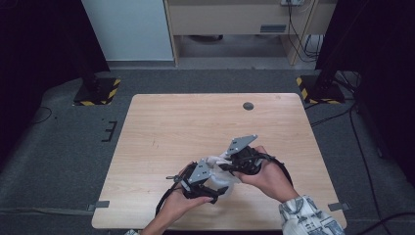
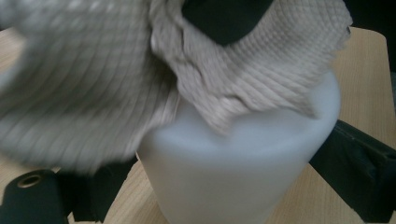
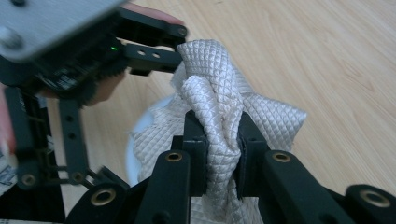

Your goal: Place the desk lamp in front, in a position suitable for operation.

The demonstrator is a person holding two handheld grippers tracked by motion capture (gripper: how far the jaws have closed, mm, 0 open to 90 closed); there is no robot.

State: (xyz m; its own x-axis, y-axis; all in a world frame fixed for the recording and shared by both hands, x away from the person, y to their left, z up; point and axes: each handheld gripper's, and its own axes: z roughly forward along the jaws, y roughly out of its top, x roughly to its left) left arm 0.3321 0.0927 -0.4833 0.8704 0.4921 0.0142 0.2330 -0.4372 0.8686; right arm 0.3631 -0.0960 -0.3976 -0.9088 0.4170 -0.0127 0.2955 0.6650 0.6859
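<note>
My left gripper is shut on a white plastic cup, with a black jaw against each side of it. A beige quilted cloth hangs over the cup's top and partly into it. My right gripper is shut on a bunched fold of that cloth, just above the cup's rim. In the high view the left gripper and the right gripper meet near the table's front middle, with the cloth between them.
The wooden table carries a small dark round disc near its far edge. Black stands with striped bases flank the table on the grey floor. Cables trail at the right.
</note>
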